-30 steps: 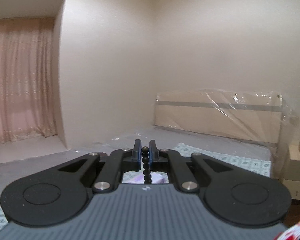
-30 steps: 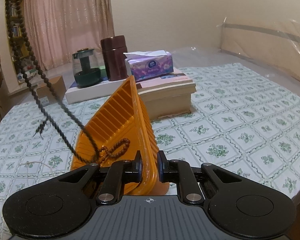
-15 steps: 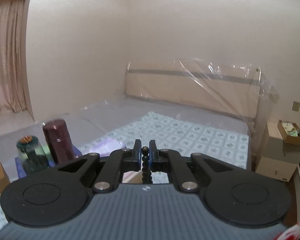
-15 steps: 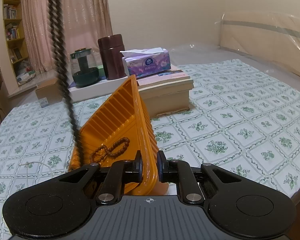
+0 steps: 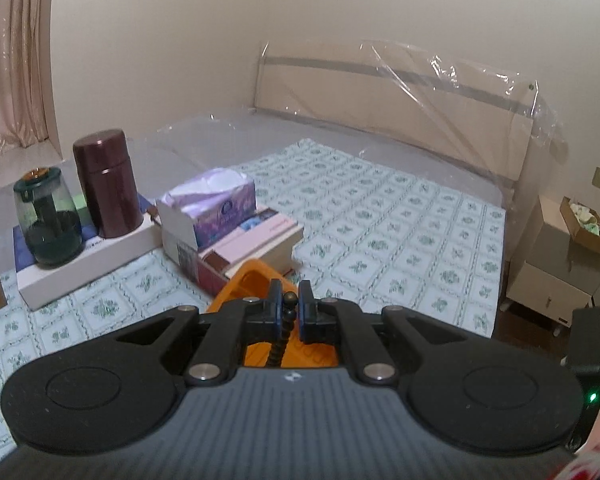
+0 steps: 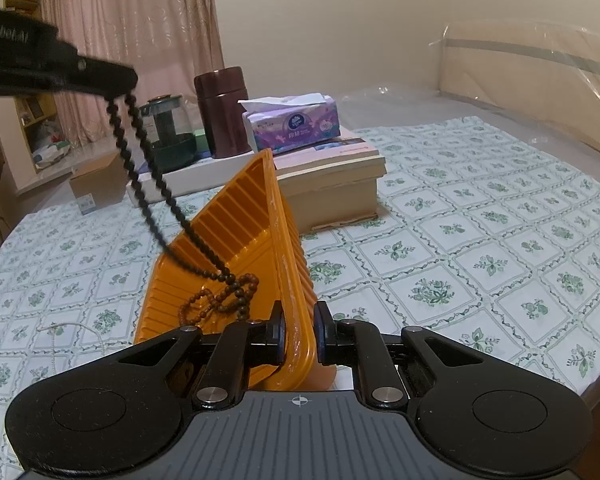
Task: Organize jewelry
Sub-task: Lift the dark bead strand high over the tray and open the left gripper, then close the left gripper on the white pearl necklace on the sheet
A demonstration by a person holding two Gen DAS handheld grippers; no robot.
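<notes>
An orange ribbed tray [image 6: 236,240] stands tilted on the bed, its near rim clamped by my right gripper [image 6: 299,334], which is shut on it. A brown bead bracelet [image 6: 220,300] lies in the tray's low end. My left gripper [image 5: 289,312] is shut on a long string of dark beads [image 5: 281,336]. In the right wrist view that left gripper [image 6: 122,80] enters from the upper left, and the dark bead necklace [image 6: 156,184] hangs from it in two strands whose lower end lies in the tray beside the bracelet. The tray [image 5: 256,280] shows just below the left fingers.
A tissue box [image 6: 294,126] sits on stacked books [image 6: 332,176] behind the tray. A maroon canister [image 6: 222,114] and a green glass jar [image 6: 170,138] stand on a white box further left. A thin pale chain [image 6: 72,330] lies on the patterned bedspread left of the tray. A nightstand [image 5: 560,264] stands beside the bed.
My left gripper has come down and tipped forward, now appearing in the right wrist view. The dark necklace has lowered with it, its end settling into the tray. The right gripper and tray stayed still.
</notes>
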